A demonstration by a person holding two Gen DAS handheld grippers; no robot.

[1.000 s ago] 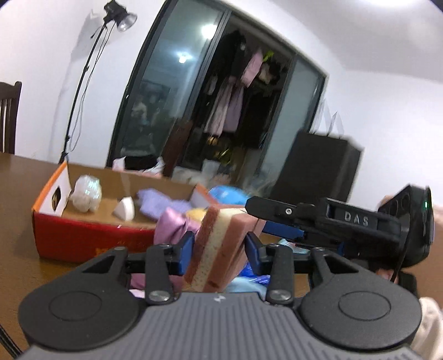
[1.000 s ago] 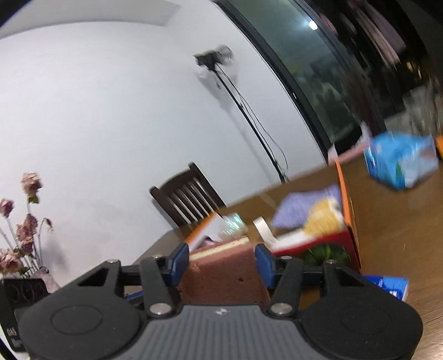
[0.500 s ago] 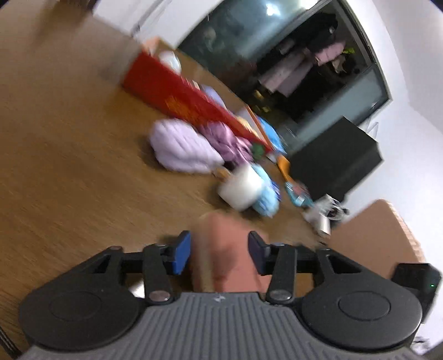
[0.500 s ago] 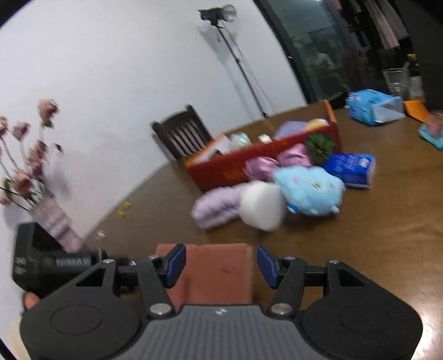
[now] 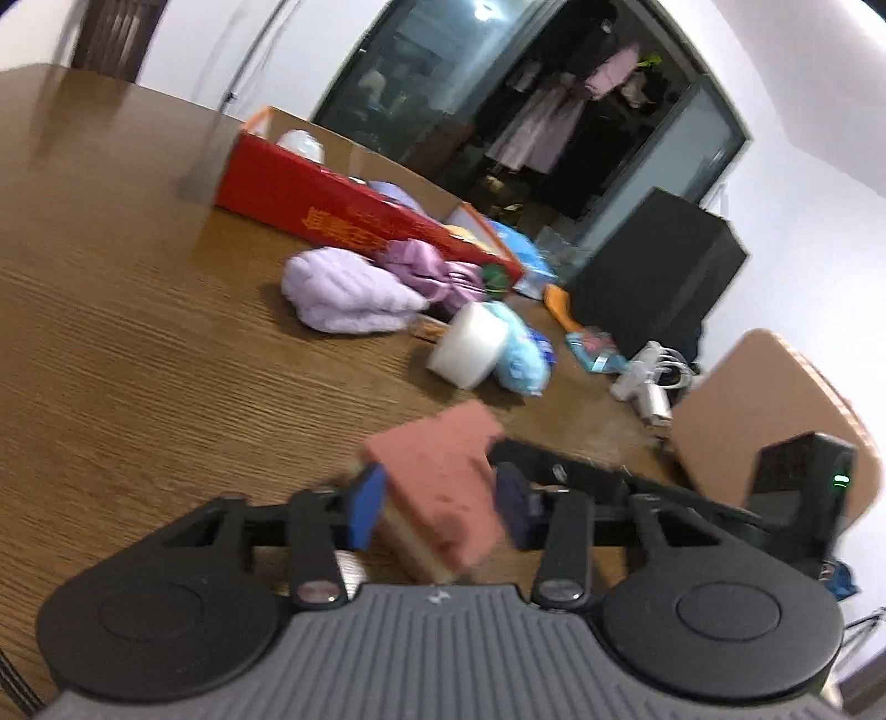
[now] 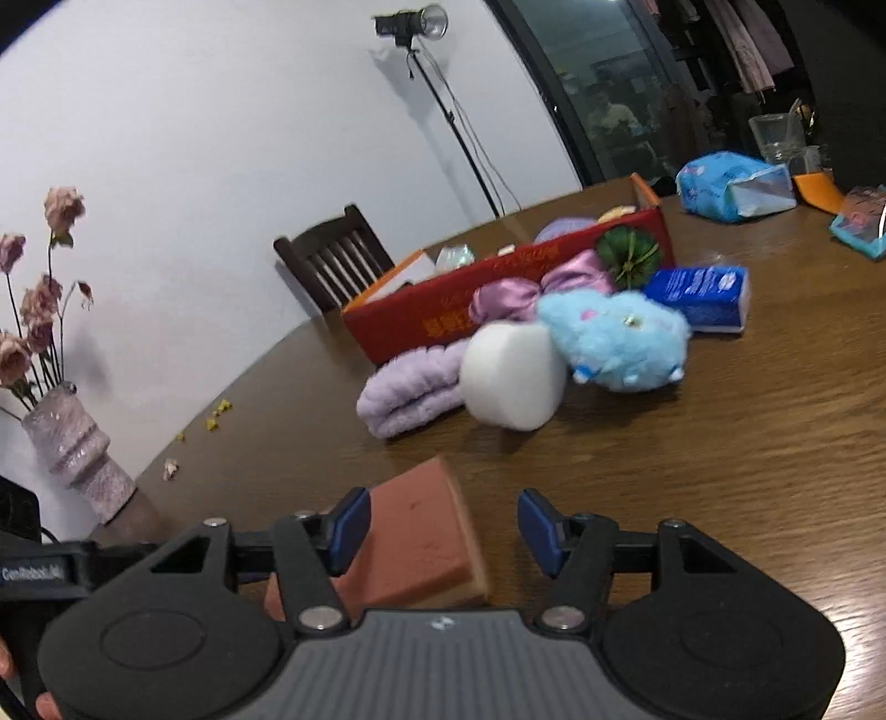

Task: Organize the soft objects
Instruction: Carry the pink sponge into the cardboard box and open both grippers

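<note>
A brown wood-grain table (image 6: 720,471) fills the scene, in a white-walled room with a dark glass door, clothes hanging behind it, and a light stand (image 6: 412,25). A dark wooden chair (image 6: 332,260) stands at the far edge, and a pale pink vase (image 6: 77,448) of dried roses sits at the left corner.

A long red cardboard box (image 6: 443,321) lies open on the table. Inside are a lilac cloth, a small white bundle and a yellowish item, each only partly seen.

In front of the box lie a rolled lilac towel (image 6: 410,393), a white sponge block (image 6: 512,382), a fluffy blue plush toy (image 6: 614,338), a shiny pink bow (image 6: 509,296), a green tuft and a blue tissue pack (image 6: 698,291).

Close to both cameras is a terracotta-red sponge (image 6: 421,543) with a cream underside, low over the near table.

The left gripper (image 5: 437,504) has the sponge between its blue pads, its jaws closing on it. The right gripper (image 6: 443,526) is closing too; the sponge touches its left pad, with a clear gap before the right pad.
</note>
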